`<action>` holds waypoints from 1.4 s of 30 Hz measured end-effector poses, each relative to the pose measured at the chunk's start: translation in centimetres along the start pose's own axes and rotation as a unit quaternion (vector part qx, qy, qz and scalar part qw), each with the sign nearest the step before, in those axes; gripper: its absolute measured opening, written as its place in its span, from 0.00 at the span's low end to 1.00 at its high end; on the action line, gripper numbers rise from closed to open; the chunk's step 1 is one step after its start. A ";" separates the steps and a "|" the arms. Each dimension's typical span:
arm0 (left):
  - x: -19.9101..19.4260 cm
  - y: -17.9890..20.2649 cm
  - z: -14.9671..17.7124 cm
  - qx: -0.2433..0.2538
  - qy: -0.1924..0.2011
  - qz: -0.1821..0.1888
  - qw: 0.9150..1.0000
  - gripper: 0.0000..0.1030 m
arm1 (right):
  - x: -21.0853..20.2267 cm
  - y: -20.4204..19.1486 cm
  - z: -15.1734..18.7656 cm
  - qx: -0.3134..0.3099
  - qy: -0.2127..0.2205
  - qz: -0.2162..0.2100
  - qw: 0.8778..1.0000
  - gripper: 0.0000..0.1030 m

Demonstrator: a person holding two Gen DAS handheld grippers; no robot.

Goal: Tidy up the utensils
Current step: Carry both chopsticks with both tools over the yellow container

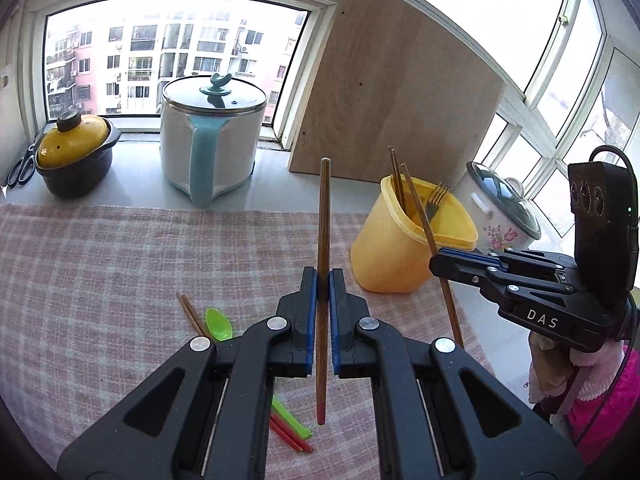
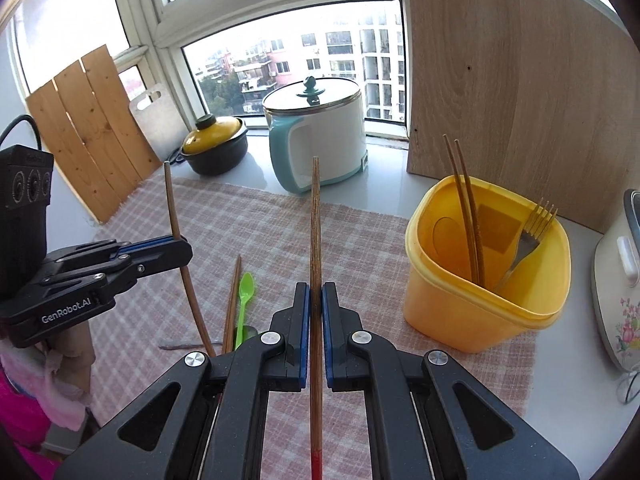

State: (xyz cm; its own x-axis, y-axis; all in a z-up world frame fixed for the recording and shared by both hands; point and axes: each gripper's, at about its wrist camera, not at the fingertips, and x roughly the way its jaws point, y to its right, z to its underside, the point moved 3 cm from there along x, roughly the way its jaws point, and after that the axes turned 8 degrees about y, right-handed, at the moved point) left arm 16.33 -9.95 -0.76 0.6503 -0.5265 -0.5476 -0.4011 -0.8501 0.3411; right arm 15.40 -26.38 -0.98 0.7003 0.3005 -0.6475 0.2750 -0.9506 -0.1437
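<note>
1. On the checked cloth nearest the grippers lay a green spoon, a pair of brown chopsticks, and red and green sticks; a grey utensil lay partly hidden behind them.
2. The left gripper was clenched on one wooden chopstick, held upright with its red tip down, above the cloth.
3. The right gripper was likewise clamped on a second chopstick, just beside the yellow container.
4. That container stood at the cloth's edge, holding two chopsticks and a fork leaning against its wall.
5. Farther back on the white counter stood a white-and-teal pot, a yellow-lidded clay pot, scissors, a flowered cooker and a leaning wooden board.
6. Windows behind showed apartment blocks.
</note>
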 end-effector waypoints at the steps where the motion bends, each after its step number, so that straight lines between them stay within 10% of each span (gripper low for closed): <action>1: 0.0 0.5 -0.3 0.003 0.003 0.004 1.000 0.04 | -0.5 0.3 -0.2 0.002 0.006 0.003 1.000 0.04; 42: 5.6 11.7 -12.6 0.056 0.080 0.056 0.994 0.04 | -4.7 11.4 -7.2 0.060 0.106 0.109 0.987 0.04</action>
State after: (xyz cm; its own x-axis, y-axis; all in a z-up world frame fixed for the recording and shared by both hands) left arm 23.45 -22.82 9.80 0.6884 -0.6186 -0.3788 -0.5399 -0.7857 0.3020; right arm 20.01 -38.09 5.81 0.8598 0.0860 -0.5033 0.0322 -0.9929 -0.1145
